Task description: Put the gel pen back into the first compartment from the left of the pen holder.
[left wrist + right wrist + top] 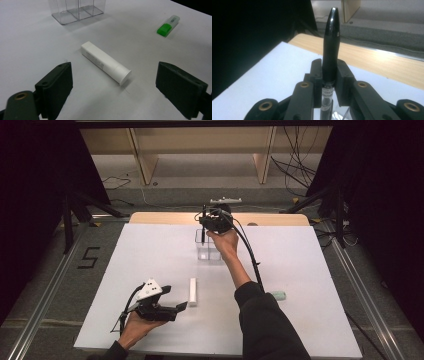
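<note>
**Pen held over the organiser, tube waiting between open jaws**

While you worked at the white table (150, 255), its layout explained itself: the clear organiser (208, 247) stood at the far middle, within reach of either arm, so loose items could be dropped upright into its compartments. You held the right gripper (207, 222) just above it with both jaws clamped on the black pen (331, 42), cap end up and barrel pointing down toward the box, a hold that suits lowering it straight in. Your left gripper (115, 82) rested low near the front edge, jaws spread wide and grasping nothing, lined up on the white tube (105, 62) lying flat just ahead of them, probably the next pick. The green highlighter (168, 25) lay well apart at the right. Small print ran along the tube and on the pen's barrel label, too blurred to read.
</note>
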`<state>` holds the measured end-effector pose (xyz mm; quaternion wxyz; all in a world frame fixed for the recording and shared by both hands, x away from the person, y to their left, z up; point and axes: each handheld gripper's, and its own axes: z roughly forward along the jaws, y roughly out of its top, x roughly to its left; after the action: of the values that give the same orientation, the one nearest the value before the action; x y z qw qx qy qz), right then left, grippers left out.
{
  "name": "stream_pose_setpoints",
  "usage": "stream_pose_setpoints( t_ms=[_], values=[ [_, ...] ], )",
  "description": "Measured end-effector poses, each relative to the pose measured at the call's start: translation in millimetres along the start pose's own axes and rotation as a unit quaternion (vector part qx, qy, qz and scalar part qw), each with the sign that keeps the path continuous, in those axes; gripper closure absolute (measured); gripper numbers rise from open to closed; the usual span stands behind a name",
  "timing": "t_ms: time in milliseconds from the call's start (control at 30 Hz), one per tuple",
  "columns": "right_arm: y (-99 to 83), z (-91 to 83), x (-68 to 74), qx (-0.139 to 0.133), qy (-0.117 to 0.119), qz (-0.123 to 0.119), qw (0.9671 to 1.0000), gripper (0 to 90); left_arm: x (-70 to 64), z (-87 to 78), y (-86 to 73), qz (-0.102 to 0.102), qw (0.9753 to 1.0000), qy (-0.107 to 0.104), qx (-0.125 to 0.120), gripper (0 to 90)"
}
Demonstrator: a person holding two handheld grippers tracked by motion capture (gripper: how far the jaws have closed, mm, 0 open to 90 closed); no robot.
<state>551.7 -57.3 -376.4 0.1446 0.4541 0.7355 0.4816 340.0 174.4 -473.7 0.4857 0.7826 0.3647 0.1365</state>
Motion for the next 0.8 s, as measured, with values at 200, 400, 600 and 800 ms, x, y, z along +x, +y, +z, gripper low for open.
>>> stream_pose_setpoints(
  t_ms=[200, 400, 600, 800],
  values=[
    [7.0, -18.1, -3.2, -0.015, -0.001, 0.004, 0.9999, 42.2, 0.8, -1.2, -0.2, -0.002, 1.0, 0.003, 0.0, 13.8],
    [6.7, -54.4, -10.8, -0.028, -0.01, -0.027, 0.9992, 36.5, 1.4, -0.3, -0.4, -0.008, 0.9999, 0.007, 0.002, 13.8],
    [-18.4, -90.0, -23.3, -0.038, 0.002, -0.032, 0.9988, 32.4, 0.7, 1.6, 0.0, -0.018, 0.9997, 0.016, 0.008, 13.4],
    [-52.1, -118.5, -35.5, -0.041, 0.003, -0.03, 0.9987, 30.1, -3.2, 5.5, 0.7, -0.023, 0.9991, 0.024, 0.025, 13.2]
  ],
)
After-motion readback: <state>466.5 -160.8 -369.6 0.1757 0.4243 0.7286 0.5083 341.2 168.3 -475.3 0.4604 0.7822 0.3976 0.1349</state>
